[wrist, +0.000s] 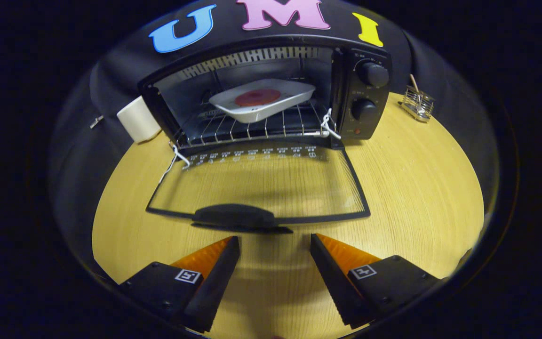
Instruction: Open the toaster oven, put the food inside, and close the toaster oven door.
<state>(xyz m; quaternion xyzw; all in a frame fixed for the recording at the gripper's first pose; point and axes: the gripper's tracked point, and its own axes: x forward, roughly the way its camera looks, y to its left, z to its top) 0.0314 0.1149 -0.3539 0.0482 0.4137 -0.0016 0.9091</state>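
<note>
Red food (257, 97) sits on its white tray (294, 96) on the rack inside the toaster oven (362, 84), so that part looks done — only the door (259, 188), lying flat on the desk (417, 188), needs shutting — and the tongs (274, 242) wait spread wide, empty, by its handle (235, 216).

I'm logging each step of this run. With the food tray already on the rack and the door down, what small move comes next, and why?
Probably ease the open gripper forward and down to the black door handle just ahead of its fingers. The white tray with the red food already sits inside the black toaster oven, and only the glass door is still open.
</note>
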